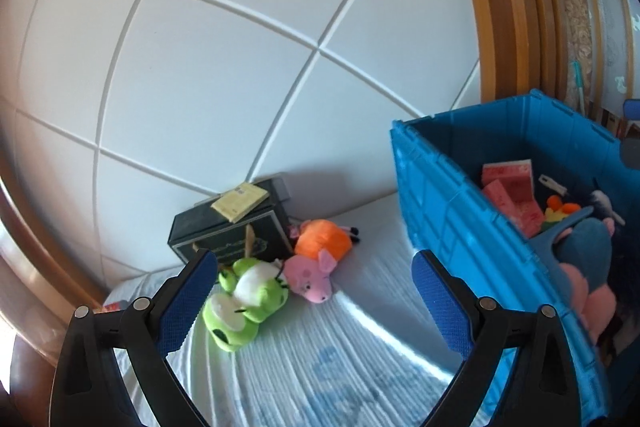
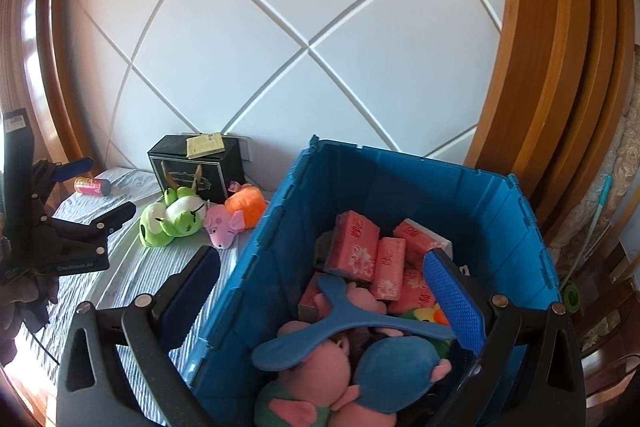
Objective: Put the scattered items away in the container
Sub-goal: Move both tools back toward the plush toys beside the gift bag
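A blue plastic crate (image 1: 448, 227) (image 2: 280, 247) stands on the bed, holding pink tissue packs (image 2: 356, 251), plush toys and a blue boomerang (image 2: 344, 327). A green frog plush (image 1: 244, 299) (image 2: 172, 219) and a pink pig plush in orange (image 1: 320, 259) (image 2: 236, 219) lie by a black box (image 1: 224, 231) (image 2: 196, 167). My left gripper (image 1: 316, 307) is open and empty, a little short of the frog; it also shows in the right wrist view (image 2: 100, 191). My right gripper (image 2: 324, 303) is open and empty, straddling the crate's left wall above its contents.
A pink can (image 2: 92, 185) lies at the bed's far left. A yellow booklet (image 1: 240, 203) (image 2: 205, 145) lies on the black box. The white quilted headboard (image 1: 240, 67) rises behind; a wooden frame (image 2: 540, 67) stands at right. The striped sheet (image 1: 340, 367) lies between frog and crate.
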The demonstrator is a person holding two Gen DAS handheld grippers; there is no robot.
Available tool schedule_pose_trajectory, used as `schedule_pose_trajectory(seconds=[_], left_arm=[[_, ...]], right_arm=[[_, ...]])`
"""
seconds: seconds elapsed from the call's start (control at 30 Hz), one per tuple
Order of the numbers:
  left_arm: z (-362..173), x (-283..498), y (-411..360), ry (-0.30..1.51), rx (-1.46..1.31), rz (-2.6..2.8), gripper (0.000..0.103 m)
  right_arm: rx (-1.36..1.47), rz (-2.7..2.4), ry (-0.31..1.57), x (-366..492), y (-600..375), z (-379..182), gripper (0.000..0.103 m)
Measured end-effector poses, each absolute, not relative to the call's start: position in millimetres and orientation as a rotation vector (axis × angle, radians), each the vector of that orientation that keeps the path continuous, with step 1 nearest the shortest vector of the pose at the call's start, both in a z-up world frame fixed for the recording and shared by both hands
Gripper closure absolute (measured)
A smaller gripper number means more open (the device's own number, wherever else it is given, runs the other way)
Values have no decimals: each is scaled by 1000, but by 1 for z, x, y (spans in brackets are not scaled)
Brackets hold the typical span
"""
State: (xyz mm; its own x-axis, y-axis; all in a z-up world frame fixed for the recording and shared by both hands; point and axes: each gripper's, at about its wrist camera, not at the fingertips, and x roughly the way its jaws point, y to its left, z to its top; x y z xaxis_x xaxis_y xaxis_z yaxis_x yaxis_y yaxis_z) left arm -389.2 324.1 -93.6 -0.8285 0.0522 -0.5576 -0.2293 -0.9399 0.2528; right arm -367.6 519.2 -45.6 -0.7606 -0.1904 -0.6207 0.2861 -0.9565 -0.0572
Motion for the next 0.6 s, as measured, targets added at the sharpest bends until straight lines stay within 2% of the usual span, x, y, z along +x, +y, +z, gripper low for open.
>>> schedule_pose_trajectory(seconds=[0.33,0.6], left_arm=[[-196,-444,187,682,-876,2738,1],[-288,-528,156,816,-915,2560,1]], right_arm=[[997,-2659,201,-347,390,-79,0],[1107,-2606,146,-331,331,-129,0]])
